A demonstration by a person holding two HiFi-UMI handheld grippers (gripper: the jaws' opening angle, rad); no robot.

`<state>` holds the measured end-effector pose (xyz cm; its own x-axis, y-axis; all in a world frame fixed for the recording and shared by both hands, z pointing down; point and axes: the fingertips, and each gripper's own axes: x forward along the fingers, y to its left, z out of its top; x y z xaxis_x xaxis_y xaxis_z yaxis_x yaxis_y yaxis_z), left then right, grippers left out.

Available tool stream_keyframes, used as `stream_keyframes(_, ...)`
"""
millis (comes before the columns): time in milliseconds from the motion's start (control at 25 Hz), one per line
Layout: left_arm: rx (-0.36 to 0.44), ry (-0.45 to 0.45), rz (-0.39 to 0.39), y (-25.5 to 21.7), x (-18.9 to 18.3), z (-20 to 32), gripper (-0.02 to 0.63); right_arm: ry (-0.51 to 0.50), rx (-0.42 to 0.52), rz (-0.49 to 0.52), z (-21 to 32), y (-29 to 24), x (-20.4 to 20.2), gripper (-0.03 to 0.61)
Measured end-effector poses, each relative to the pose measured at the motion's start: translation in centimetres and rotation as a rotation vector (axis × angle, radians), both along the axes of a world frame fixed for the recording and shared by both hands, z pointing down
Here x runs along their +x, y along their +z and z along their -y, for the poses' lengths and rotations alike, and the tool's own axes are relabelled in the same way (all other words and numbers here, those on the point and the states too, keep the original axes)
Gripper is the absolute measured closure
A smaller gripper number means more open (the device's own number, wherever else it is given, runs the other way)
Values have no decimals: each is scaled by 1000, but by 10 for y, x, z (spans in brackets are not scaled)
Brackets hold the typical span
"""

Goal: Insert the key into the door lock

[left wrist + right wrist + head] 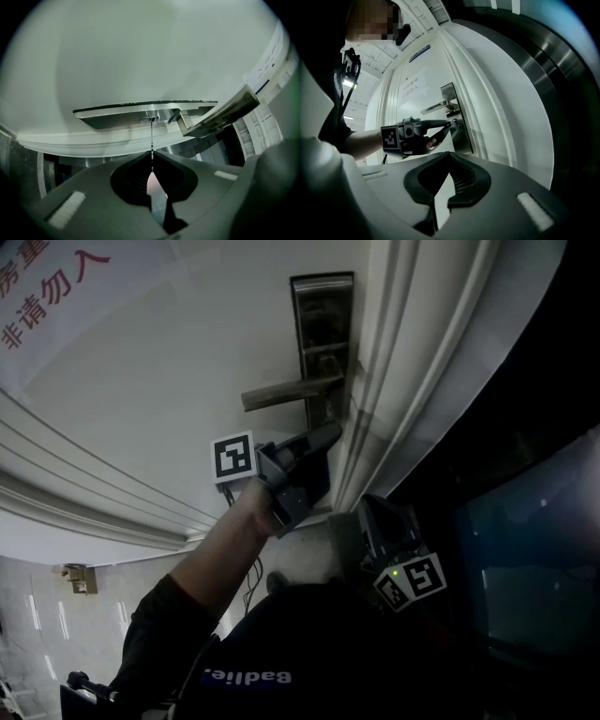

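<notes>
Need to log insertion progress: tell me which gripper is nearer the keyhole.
Left. The left gripper holds the key with its tip at the keyhole; the right gripper hangs back from the door, lower down, shut and empty.

So the left gripper (330, 434) is held up with its tips right against the metal lock plate (323, 324) on the white door (159, 371), just under the lever handle (281, 393), while the right gripper (380, 521) is kept lower, by the door's edge.
</notes>
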<state>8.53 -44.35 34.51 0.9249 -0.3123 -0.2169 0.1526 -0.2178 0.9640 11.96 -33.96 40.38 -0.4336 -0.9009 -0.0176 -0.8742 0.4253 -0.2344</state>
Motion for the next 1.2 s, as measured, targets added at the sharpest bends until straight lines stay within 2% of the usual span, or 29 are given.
stream_keyframes(200,-10,-7,-6,-4,1,0,583,-13,-3,4,1,0,-3,575)
stream_keyframes(640,-13,-41,52,-4,-1,8,583,-33,-19,34,3,5,-4,575)
stream_keyframes(920,-17,-29,82,-4,0,11,583,-45,-32,56,2,9,-4,575)
stream_keyframes(1200,-28,-26,64,-5,1,12,583,-47,-28,51,3,7,-4,575)
